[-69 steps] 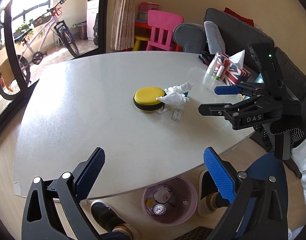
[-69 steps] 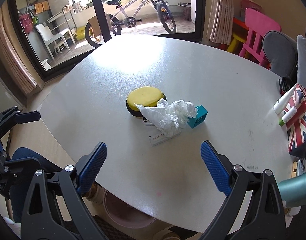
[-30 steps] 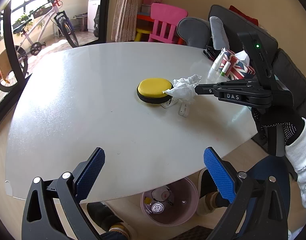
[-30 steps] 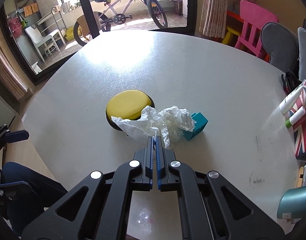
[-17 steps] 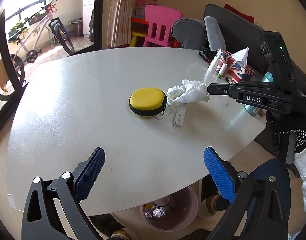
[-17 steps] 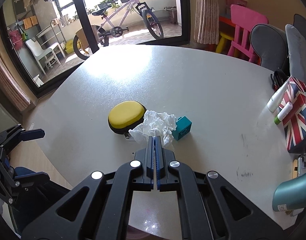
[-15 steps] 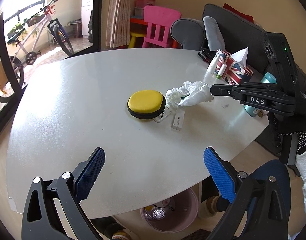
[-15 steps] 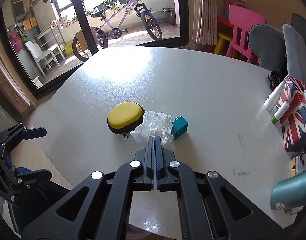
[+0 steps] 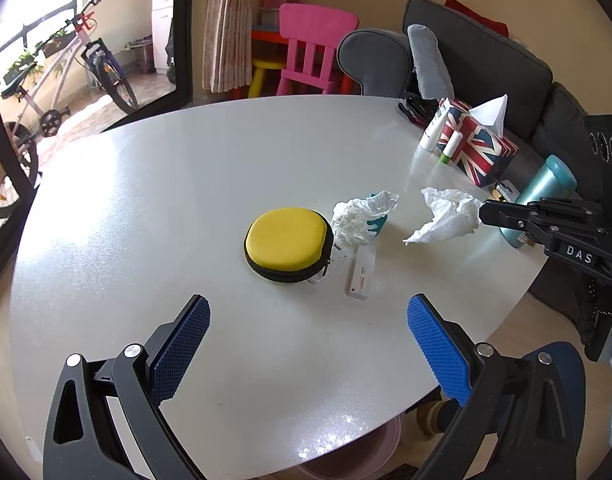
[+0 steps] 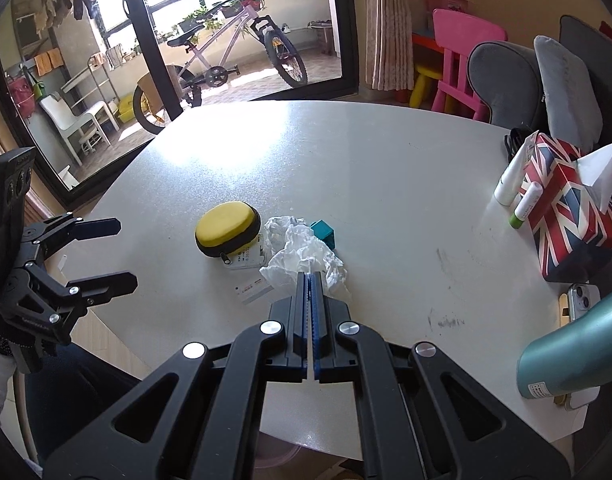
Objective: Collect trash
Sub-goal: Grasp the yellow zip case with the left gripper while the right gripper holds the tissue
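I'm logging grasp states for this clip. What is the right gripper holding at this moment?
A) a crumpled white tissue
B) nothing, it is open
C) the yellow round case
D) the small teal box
A: the right gripper is shut on a crumpled white tissue lifted clear of the table, while a second tissue lies by the yellow case.

Bare table (image 9: 146, 208) left of yellow case (image 9: 287, 243)

A round yellow case (image 9: 287, 244) sits on the white table (image 9: 166, 184). A flag tissue box (image 9: 476, 148) and 1 teal bottle (image 9: 542, 192) stand far off.
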`<action>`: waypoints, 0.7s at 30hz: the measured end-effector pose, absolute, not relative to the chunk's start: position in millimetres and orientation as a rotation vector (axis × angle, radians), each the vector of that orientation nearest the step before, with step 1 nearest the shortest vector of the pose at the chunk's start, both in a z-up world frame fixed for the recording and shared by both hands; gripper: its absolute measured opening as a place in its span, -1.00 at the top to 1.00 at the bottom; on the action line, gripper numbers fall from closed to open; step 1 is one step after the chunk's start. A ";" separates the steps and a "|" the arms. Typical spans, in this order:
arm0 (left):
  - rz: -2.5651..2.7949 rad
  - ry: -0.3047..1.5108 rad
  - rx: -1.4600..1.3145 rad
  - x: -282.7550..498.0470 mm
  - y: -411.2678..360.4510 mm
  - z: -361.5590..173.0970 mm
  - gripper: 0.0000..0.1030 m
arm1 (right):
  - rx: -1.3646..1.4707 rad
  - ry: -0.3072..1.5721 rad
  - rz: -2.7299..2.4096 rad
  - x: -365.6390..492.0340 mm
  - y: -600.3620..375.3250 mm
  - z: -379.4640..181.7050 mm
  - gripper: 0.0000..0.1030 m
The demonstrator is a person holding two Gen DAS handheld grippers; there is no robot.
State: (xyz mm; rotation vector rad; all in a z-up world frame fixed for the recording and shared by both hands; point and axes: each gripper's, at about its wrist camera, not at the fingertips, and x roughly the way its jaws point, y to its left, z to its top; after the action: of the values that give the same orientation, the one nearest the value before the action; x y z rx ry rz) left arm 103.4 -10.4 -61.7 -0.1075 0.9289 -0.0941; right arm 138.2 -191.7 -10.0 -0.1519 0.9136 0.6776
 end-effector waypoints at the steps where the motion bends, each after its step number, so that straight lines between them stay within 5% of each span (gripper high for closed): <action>1: -0.093 0.934 -0.107 108.0 -10.2 -62.4 -0.85 | -0.151 0.913 0.676 138.3 -193.3 -10.0 0.98; 21: -0.054 1.084 -0.165 185.5 4.1 -109.2 -0.85 | -0.131 0.930 0.673 142.4 -205.6 -17.9 0.98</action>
State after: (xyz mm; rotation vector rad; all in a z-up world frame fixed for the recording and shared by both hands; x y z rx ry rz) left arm 185.5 4.1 -109.2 -0.1645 1.0837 -0.0539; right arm 142.4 -205.6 -17.9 -0.1312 0.9295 0.6725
